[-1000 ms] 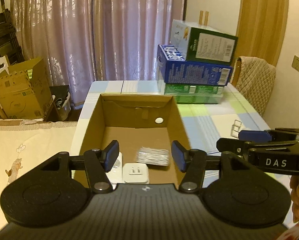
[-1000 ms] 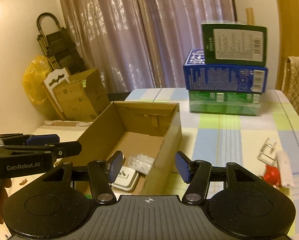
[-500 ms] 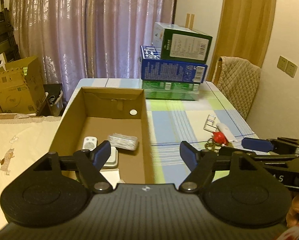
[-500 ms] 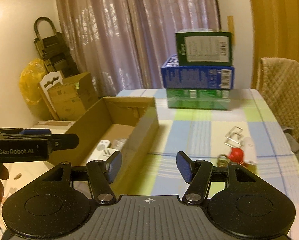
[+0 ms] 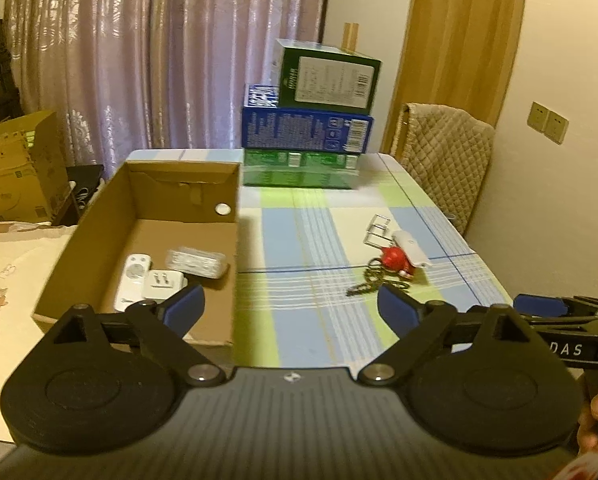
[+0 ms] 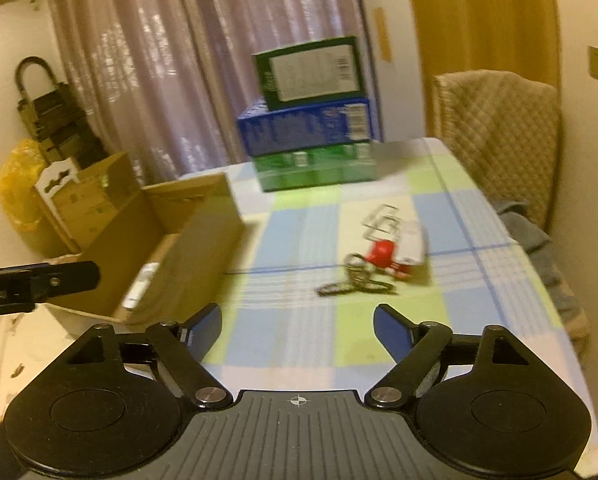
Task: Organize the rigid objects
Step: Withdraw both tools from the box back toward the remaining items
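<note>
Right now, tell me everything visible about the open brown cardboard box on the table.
The open brown cardboard box is a shallow rectangular carton of plain corrugated board with no lid on it, sitting flat on the left side of the checked tablecloth. Its far wall has a round hole showing white. Inside lie a white remote, a white plug adapter and a blurred clear-wrapped pack. Neither gripper touches it.
</note>
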A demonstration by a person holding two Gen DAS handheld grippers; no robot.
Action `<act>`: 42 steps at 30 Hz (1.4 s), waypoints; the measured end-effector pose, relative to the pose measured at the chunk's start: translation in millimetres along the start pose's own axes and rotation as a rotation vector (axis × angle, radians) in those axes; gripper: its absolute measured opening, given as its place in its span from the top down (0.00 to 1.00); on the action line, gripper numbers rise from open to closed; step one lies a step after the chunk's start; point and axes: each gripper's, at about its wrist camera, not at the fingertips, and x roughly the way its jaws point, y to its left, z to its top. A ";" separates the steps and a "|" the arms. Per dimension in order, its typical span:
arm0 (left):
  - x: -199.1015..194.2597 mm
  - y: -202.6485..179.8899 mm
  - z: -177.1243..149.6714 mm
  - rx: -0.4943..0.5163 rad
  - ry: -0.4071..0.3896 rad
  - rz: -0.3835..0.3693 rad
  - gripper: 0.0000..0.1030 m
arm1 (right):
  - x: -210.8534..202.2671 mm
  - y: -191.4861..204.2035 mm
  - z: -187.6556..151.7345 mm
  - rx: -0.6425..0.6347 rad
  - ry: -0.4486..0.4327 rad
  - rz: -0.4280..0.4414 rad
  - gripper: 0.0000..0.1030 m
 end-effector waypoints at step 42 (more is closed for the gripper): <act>57.9 -83.7 -21.7 0.096 0.079 -0.103 0.09 | -4.9 -79.0 -18.9 0.083 0.049 -0.148 0.17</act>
